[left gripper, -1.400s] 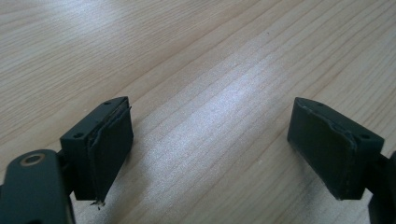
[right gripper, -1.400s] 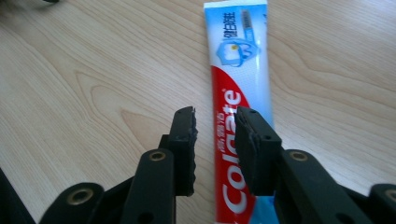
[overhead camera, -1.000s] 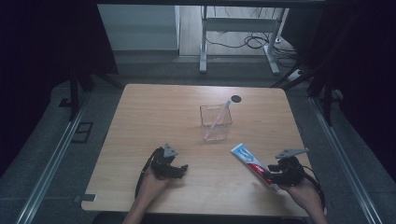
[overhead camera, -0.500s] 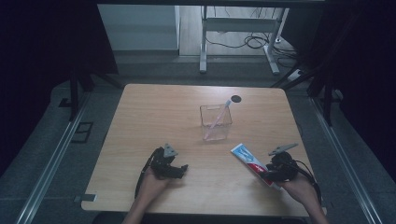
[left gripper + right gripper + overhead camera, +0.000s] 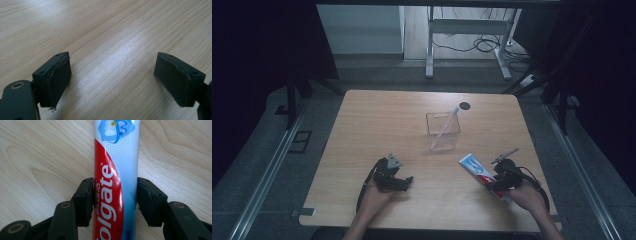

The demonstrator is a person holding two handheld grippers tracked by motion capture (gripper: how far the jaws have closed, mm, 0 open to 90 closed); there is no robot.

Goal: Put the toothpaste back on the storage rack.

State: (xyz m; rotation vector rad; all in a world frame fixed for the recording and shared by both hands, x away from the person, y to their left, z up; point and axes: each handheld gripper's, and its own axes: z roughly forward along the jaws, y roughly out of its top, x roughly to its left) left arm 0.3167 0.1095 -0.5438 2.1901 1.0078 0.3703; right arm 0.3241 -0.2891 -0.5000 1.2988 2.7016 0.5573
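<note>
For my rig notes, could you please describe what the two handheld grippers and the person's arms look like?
Both grippers are black. The left gripper carries a grey three-cornered plate on top, and so does the right gripper, whose plate is seen edge-on. Each has two blocky black jaws with flat, slightly frayed pads and brass-ringed pivot holes. Black cables loop from them. The forearms are bare, with no sleeves in sight.

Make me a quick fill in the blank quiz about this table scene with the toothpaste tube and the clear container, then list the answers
1. The toothpaste tube lies between the jaws of the ____ hand-held gripper.
2. The toothbrush stands tilted inside the clear ____.
3. The left hand-held gripper has open jaws with only bare ____ between them.
4. The small dark round mark on the table lies on the ____ side of the container, away from the person.

Answers: right; container; table; far
</note>
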